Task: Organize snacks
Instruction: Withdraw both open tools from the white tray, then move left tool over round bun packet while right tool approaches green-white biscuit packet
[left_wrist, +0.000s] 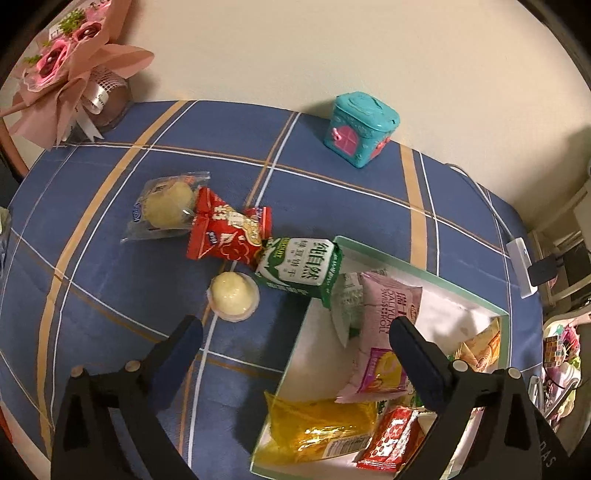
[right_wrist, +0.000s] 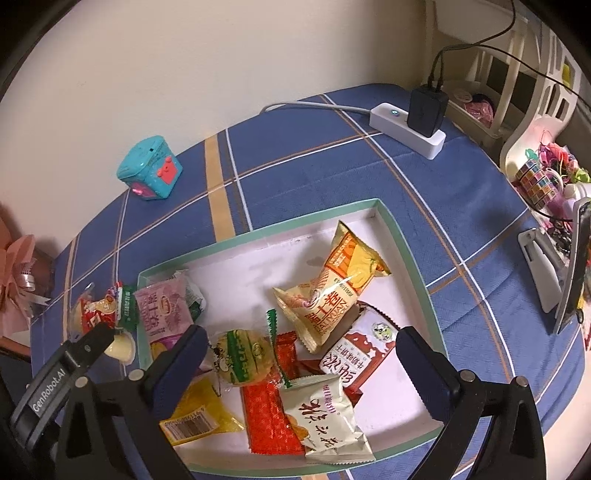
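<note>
Four snacks (left_wrist: 229, 236) outside the box (right_wrist: 413, 258) (both grippers empty)

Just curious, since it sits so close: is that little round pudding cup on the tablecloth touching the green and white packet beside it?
Apart. The left wrist view shows a strip of blue tablecloth between the pudding cup and the green and white packet.

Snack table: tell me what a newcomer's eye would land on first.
The shallow green-rimmed white box heaped with bright snack packets draws the eye first, the orange-yellow packet lying on top. Left of the box, the red packet and green-and-white packet lie on the blue plaid tablecloth. A teal toy house box stands by the wall.
</note>
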